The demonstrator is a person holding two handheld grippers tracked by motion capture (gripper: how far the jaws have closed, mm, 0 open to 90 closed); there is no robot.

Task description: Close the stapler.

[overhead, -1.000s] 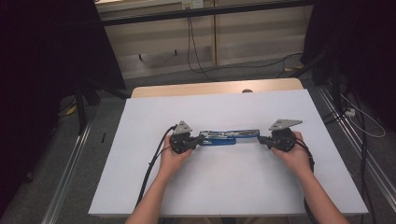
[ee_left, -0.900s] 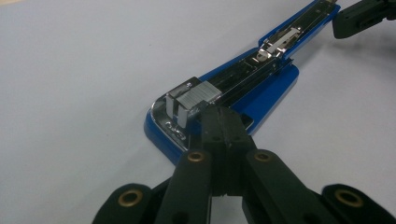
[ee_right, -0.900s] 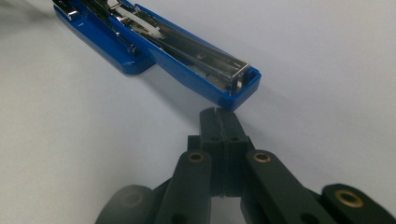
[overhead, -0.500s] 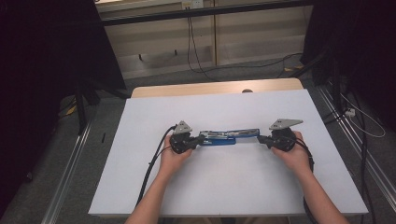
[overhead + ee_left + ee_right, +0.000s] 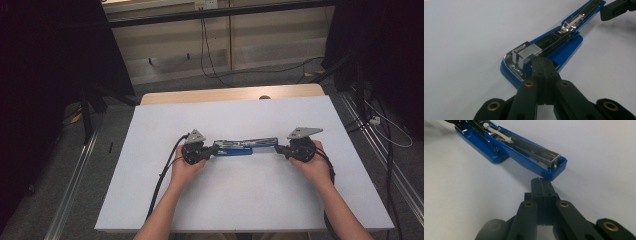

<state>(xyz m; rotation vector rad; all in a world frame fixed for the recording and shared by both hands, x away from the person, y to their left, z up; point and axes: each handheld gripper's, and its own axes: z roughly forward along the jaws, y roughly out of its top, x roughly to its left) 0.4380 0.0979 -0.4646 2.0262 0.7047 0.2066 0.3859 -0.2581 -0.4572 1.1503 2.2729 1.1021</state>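
The blue stapler (image 5: 243,146) lies flung open mid-table between both closed grippers — left (image 5: 541,65), right (image 5: 541,184) — stiff, hinged and slick, so I judge its blue plastic edges the safest hold.

One blue stapler (image 5: 239,146) — two grippers — on one table (image 5: 240,200).

stapler (image 5: 244,146) is lying opened out flat across the middle of the table (image 5: 240,210), left gripper (image 5: 206,151) sitting at its left end, right gripper (image 5: 278,149) at its right end.
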